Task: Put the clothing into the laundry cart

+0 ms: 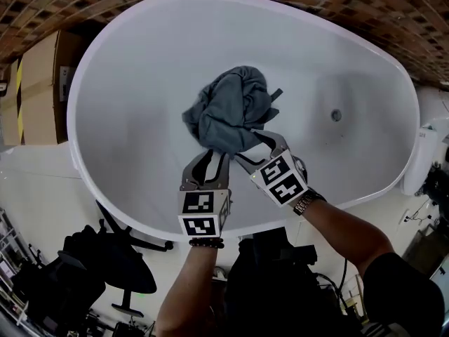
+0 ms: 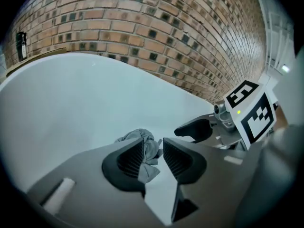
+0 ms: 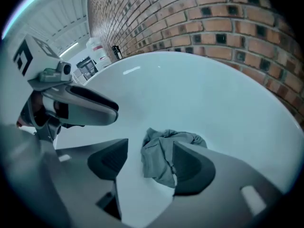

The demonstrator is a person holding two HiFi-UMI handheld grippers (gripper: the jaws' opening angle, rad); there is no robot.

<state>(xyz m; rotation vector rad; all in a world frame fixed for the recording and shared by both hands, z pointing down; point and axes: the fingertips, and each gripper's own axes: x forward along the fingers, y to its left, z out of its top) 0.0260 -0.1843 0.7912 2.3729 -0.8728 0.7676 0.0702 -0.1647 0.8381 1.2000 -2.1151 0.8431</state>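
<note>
A crumpled grey-blue garment (image 1: 231, 111) lies inside a large white oval tub (image 1: 91, 139), near its middle. Both grippers reach in over the near rim, side by side. My left gripper (image 1: 209, 161) is at the garment's near edge. In the left gripper view its jaws (image 2: 153, 144) stand apart, and a fold of the garment (image 2: 138, 137) hangs loose between them against the left pad. My right gripper (image 1: 258, 149) is just right of it. In the right gripper view its jaws (image 3: 149, 151) stand wide, with the garment (image 3: 161, 158) beside the right pad and not pinched.
The tub has a small drain hole (image 1: 336, 115) at its right. A brick wall (image 1: 351, 5) curves behind it. A cardboard box (image 1: 38, 90) stands to the left, a black chair base (image 1: 112, 258) at the lower left, and a white container (image 1: 419, 161) at the right.
</note>
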